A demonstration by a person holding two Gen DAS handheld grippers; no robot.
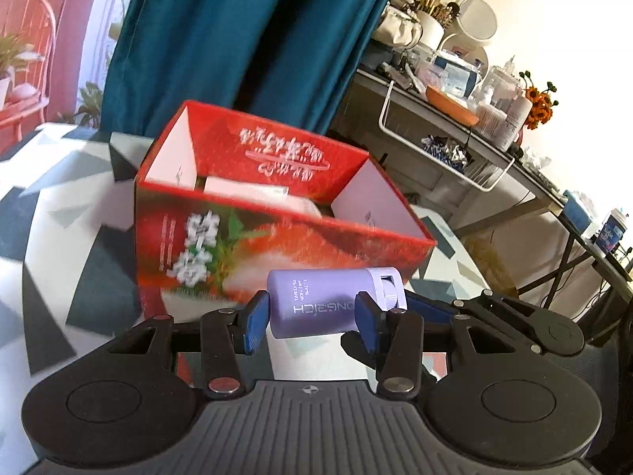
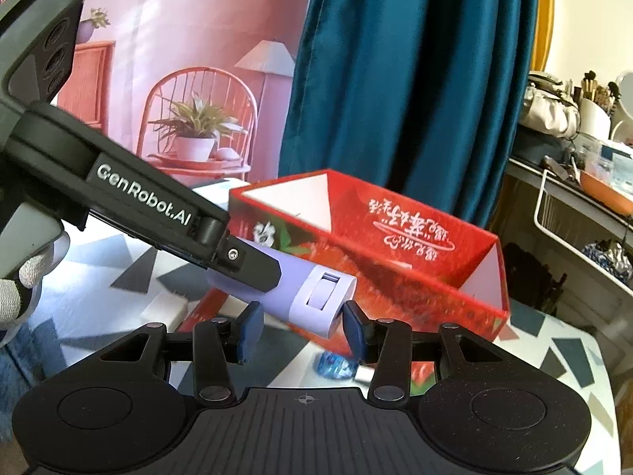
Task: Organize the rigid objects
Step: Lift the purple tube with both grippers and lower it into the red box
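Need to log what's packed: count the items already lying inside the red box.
1: a white carton lies on the floor of the red box, toward its far wall. The near wall hides part of the inside, so more may be there.

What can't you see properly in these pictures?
- Inside the open red cardboard box: left wrist view, near wall hides most of the white contents.
- Lilac plastic bottle: right wrist view, the left tongs cover its body.
- Blue crumpled thing: right wrist view, half behind the right tongs, blurred.
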